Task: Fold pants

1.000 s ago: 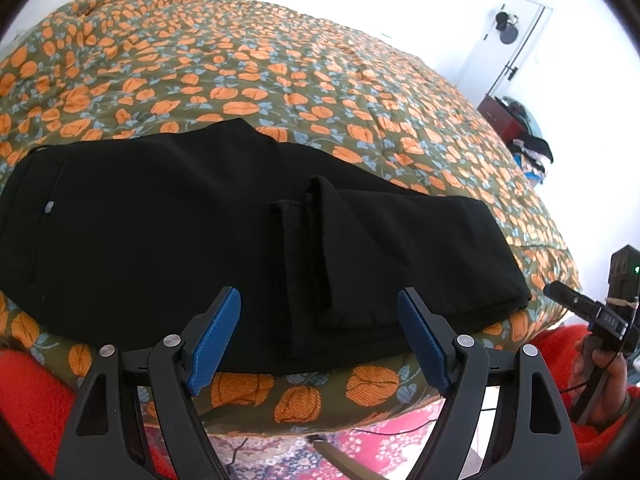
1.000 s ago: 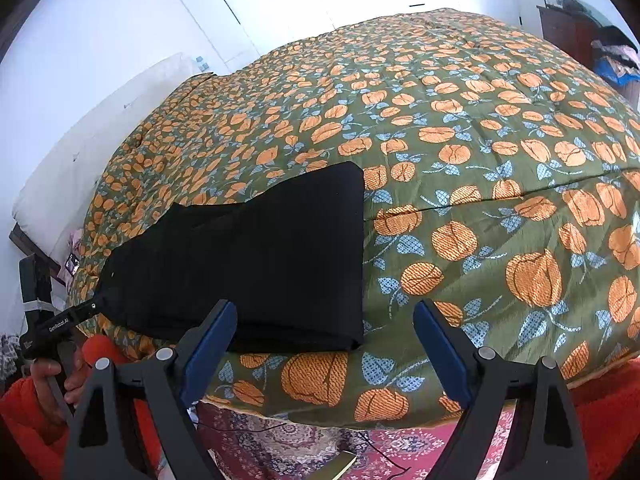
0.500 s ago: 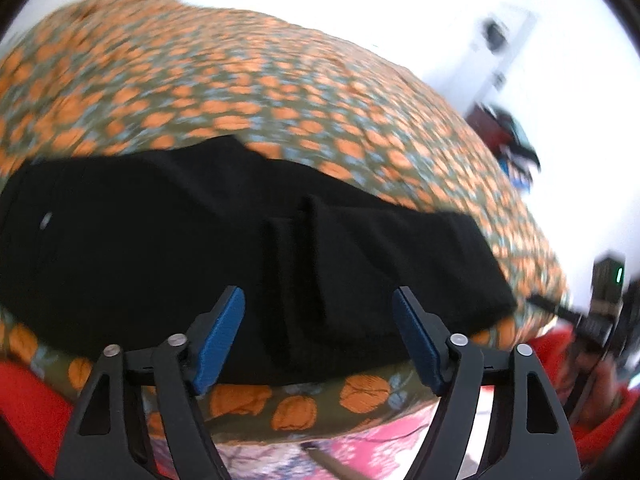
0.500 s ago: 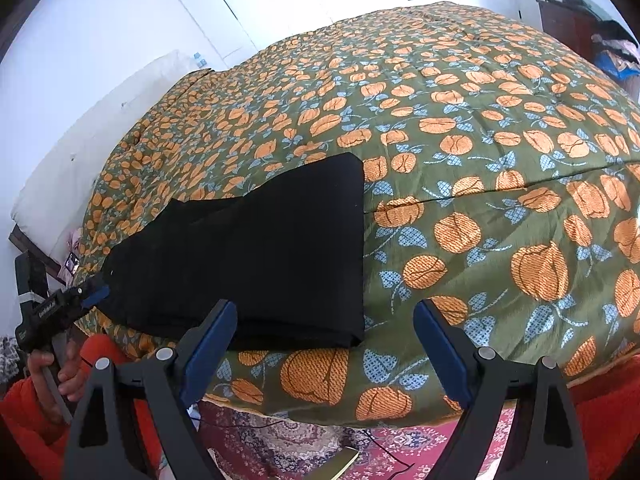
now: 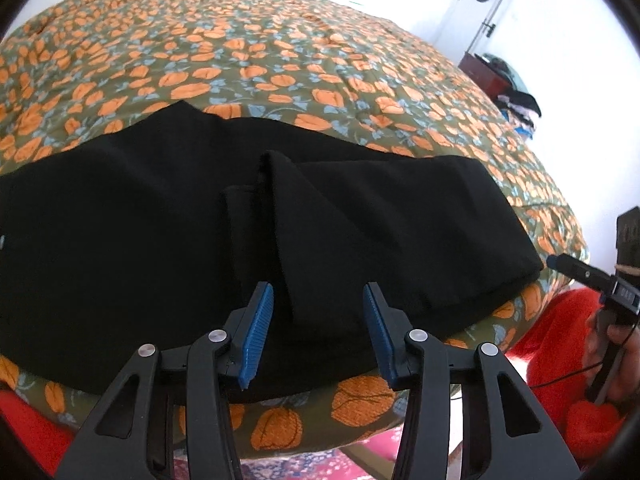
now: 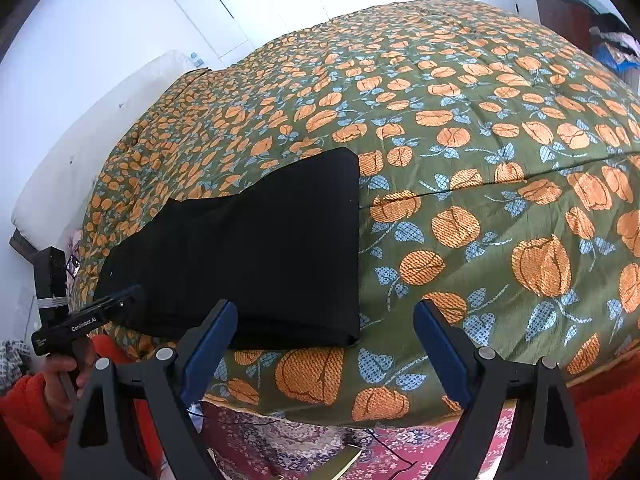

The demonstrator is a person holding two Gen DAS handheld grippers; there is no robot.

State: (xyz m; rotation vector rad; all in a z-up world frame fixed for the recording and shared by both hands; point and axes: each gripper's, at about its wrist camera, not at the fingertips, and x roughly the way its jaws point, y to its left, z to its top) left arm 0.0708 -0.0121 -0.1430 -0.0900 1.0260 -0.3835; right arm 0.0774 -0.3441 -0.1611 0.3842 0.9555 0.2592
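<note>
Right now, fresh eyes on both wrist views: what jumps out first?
The black pants lie partly folded along the near edge of the bed, stark against the green bedspread with its orange flowers. The left gripper sits over the folded leg layer, jaws closing, nothing pinched yet. The right gripper stands wide open past the pants' folded end, over bare bedspread.

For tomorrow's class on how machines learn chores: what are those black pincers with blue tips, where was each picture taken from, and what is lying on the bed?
They are hand-held grippers, one in each of a person's hands, each carrying a forward-looking camera. One picture looks along the left gripper, whose jaws are closing, with a ridge of black cloth between them but nothing pinched yet. The other looks along the right gripper, open and empty. Black pants, partly folded, lie on a bedspread with orange flowers.
</note>
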